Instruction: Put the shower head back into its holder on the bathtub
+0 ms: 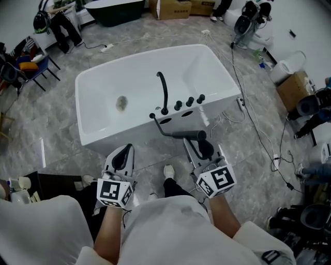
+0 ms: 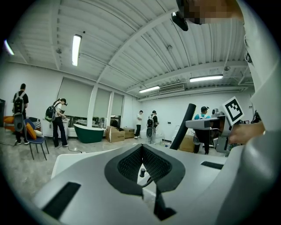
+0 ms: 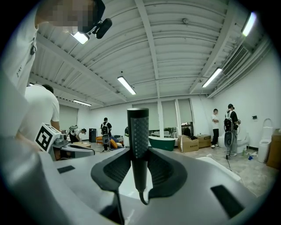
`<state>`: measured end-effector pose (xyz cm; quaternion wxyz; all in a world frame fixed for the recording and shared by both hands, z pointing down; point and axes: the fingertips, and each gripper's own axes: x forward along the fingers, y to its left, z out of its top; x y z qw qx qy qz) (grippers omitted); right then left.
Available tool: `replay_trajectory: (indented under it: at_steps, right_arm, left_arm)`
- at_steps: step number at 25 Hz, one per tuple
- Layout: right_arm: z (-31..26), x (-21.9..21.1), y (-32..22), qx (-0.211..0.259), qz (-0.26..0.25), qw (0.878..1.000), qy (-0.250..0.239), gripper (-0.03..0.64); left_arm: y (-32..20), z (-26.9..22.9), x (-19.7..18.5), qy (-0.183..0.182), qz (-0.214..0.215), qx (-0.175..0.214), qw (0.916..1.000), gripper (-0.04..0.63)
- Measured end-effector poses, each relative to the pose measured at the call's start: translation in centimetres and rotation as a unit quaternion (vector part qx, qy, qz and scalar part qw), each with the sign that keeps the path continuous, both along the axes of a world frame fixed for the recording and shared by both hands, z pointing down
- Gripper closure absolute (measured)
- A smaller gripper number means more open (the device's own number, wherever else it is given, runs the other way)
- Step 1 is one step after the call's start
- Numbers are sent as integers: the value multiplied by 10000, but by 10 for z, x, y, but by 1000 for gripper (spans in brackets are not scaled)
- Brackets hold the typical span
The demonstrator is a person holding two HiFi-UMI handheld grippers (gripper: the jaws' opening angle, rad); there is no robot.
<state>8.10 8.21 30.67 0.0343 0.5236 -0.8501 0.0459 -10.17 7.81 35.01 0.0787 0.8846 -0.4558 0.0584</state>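
Two grippers are being held side by side at the near side of one white bathtub [image 1: 90,85], each carrying one marker cube. The left gripper [image 1: 125,151] is being kept closed: in the left gripper view its two ribbed pads [image 2: 129,163] are meeting at their tips and nothing is being gripped between them. The right gripper [image 1: 199,141] is being kept clamped on the one black shower head [image 1: 187,135], whose textured handle is being pinched between the two pads in the right gripper view, standing upright there with its end rising above the jaws. In the head view the shower head is being held level, outside the tub and just near of its near rim, right of the left gripper. One black hose [image 1: 158,126] is being trailed from the shower head's left end up to the tub's near rim. On that rim one curved black spout [image 1: 163,89] is being shown, and to its right three black knobs [image 1: 189,101] are lined up in a row. One drain [image 1: 121,103] is being shown in the tub floor, left of the spout. Far beyond the white tub, one dark green bathtub [image 1: 115,11] and one cardboard box [image 1: 173,8] are being shown on the grey floor [image 1: 46,134], and cables are lying across the floor at the right.
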Motion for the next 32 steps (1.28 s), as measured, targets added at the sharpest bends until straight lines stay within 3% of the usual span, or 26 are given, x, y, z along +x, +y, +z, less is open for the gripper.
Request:
replay_trajectory:
  at_steps: [16,32]
  right_arm:
    - [2,15,-77,19,-485,9988,-26,489]
    - [28,21,-145,-205,-1196,9926,-12,489]
  left_arm:
    - [-65,11,19,-219,-301,-211,9991,584]
    - [-114,16,46,-215,-820,-262,9961,584]
